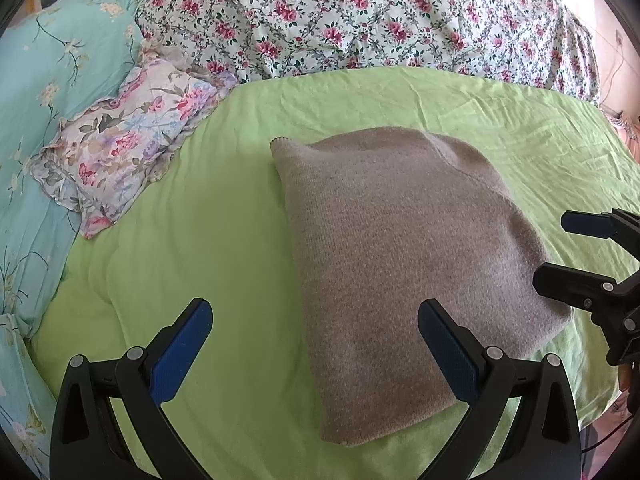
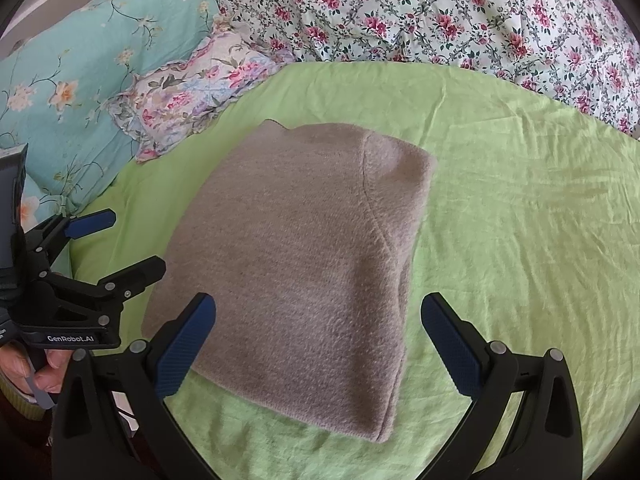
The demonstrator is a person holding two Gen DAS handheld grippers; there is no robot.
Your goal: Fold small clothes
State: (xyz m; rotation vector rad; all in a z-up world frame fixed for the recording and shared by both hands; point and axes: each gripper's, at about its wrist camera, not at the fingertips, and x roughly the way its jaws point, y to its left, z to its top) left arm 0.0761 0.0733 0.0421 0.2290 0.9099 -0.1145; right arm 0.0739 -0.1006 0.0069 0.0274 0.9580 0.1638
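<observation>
A grey-brown knitted garment (image 1: 404,264) lies folded into a rough rectangle on the green sheet (image 1: 192,240); it also shows in the right wrist view (image 2: 296,264). My left gripper (image 1: 316,316) is open and empty, hovering over the garment's near left edge. My right gripper (image 2: 318,316) is open and empty above the garment's near edge. The right gripper also shows at the right of the left wrist view (image 1: 556,252), the left gripper at the left of the right wrist view (image 2: 132,240), both with jaws apart.
A small floral pillow (image 1: 120,152) and a teal floral quilt (image 1: 44,92) lie at the left. A white quilt with pink flowers (image 1: 360,16) is bunched along the far side. The bed's right edge (image 1: 608,360) drops off near my right gripper.
</observation>
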